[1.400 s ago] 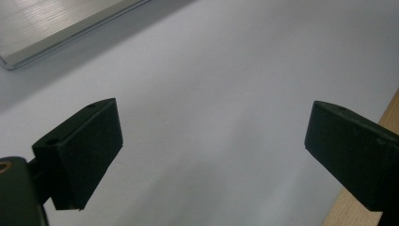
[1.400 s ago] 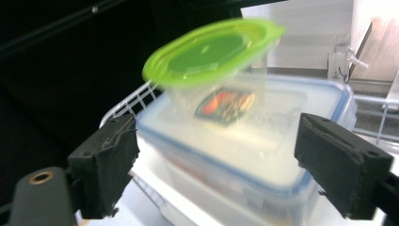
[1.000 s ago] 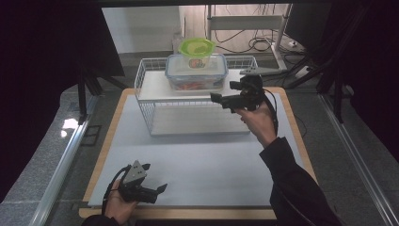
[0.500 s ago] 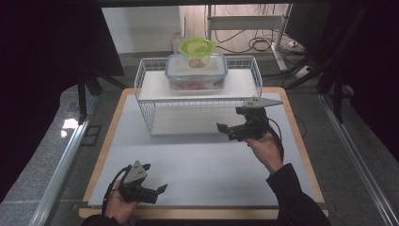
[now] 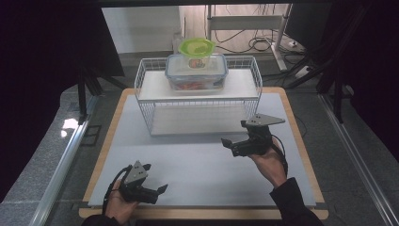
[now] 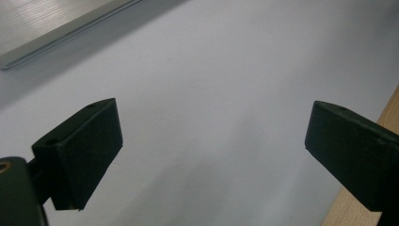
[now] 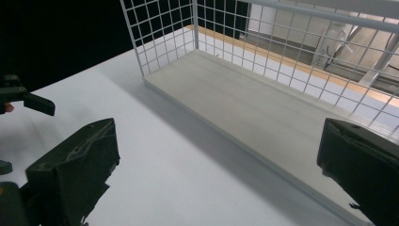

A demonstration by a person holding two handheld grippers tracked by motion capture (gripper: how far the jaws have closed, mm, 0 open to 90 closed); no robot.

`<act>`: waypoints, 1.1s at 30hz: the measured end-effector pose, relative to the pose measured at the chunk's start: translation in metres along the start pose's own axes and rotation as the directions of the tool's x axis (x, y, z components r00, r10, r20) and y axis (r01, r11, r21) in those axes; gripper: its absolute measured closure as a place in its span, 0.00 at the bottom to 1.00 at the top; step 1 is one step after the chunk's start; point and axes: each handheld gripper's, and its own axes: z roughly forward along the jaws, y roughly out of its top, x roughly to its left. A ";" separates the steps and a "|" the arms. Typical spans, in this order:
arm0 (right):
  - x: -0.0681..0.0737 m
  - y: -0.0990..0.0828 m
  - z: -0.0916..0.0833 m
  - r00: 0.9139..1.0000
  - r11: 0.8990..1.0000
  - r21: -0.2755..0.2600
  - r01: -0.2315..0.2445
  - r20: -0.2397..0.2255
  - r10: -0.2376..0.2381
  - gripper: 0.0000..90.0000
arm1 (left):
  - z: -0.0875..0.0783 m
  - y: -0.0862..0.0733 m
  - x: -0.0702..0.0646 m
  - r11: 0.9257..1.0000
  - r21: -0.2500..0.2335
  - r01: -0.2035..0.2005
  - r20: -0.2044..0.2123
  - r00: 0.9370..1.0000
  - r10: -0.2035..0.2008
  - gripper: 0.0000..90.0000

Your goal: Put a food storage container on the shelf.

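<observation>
Both grippers are empty here. The right gripper point(image 5: 234, 143) is in the person's right hand point(image 5: 269, 162), hovering over the pale grey mat point(image 5: 197, 155) that covers the wooden-edged table point(image 5: 295, 127). Its jaws are spread wide with nothing between them; you can see that clearly in the right gripper view, where the two black jaws sit at opposite bottom corners with bare mat in the gap. It carries the grey three-cornered plate point(image 5: 262, 120) on top.

Just ahead of that gripper is the white wire-grid rack with a flat white shelf on top point(image 5: 200, 101). In the right gripper view the rack's lower board point(image 7: 263, 113) runs diagonally right in front of the jaws, near but not touching.

On the rack's top shelf, up and beyond the right gripper, sits a clear rectangular plastic food container with a blue-rimmed lid point(image 5: 196, 72), something reddish inside. Resting on that lid is a small cup with a lime-green round lid point(image 5: 196, 48).

The left gripper point(image 5: 155, 181) is down at the near edge of the mat, held in the left hand point(image 5: 120, 205), well apart from the rack and the other gripper. Its jaws are also wide open and holding nothing. In the left gripper view it's plain mat between them, with a strip of the table's wood edge point(image 6: 357, 207) by one jaw. From the right gripper view you can catch a bit of the left gripper off at the left edge point(image 7: 21, 101).
</observation>
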 end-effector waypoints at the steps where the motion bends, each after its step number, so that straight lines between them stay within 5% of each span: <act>1: 0.001 -0.001 -0.001 1.000 1.000 0.000 -0.001 0.001 0.001 0.00 | 0.000 0.000 0.000 1.000 0.000 0.000 0.000 1.000 0.000 0.05; 33: 0.002 -0.088 -0.022 0.997 0.993 0.104 -0.054 0.069 0.047 0.00 | 0.001 -0.001 0.000 1.000 0.003 0.001 0.001 1.000 -0.001 0.04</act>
